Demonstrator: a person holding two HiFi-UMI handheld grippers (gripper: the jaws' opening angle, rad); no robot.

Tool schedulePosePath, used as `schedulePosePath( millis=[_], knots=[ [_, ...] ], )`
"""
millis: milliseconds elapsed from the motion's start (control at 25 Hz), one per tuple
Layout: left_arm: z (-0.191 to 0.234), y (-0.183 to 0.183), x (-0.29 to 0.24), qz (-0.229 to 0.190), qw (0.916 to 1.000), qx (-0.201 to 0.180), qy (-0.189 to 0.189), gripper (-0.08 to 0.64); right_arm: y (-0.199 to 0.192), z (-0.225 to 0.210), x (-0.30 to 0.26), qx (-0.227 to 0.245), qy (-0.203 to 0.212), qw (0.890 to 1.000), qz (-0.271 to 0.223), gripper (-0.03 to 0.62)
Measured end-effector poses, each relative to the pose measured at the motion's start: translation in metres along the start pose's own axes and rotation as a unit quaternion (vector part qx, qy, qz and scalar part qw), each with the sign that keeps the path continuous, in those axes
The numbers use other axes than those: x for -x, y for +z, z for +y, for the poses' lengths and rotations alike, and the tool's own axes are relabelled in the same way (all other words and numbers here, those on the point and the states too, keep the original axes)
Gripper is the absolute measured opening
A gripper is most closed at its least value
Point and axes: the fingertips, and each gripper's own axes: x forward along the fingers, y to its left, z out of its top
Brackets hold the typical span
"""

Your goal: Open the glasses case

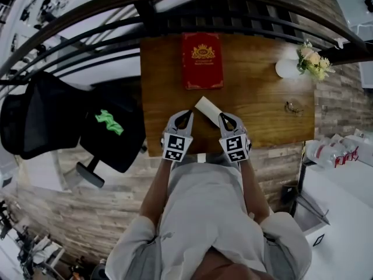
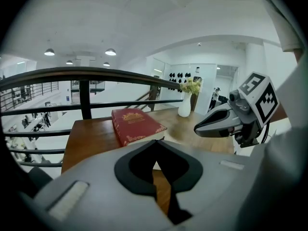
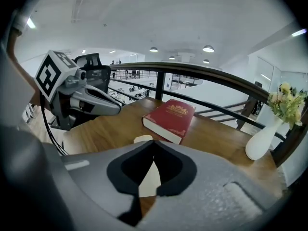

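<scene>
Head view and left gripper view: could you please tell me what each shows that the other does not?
Only the head view: the black chair beside the table. Only the left gripper view: the ceiling lamps. Both: the red book, the vase and the right hand-held gripper.

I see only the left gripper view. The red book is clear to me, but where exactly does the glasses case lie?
Observer: The head view shows the glasses case lying askew on the table, nearer the person than the book, between the left gripper and the right gripper.
Operator: Are the right jaws open?
Observer: No. The right gripper view shows them together, with nothing held.
Operator: Is anything else lying near?
Observer: Yes, a pair of glasses lies by the table's right edge, nearer the person than the vase.
</scene>
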Motion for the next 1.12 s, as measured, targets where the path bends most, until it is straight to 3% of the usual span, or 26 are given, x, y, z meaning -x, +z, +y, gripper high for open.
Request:
schedulePosePath(
  millis=[600,1120],
  knots=[
    [-0.004,-0.055,-0.042,0.078,0.9969,0.002,-0.002,0.02,-0.04,0.01,-0.034,0.043,0.044,0.997,0.054,0.141],
    [-0.008,-0.079,-0.061,0.113,0.9935,0.0,-0.014,0.02,-0.065,0.027,-0.058,0.073,0.085,0.989,0.097,0.282]
  ],
)
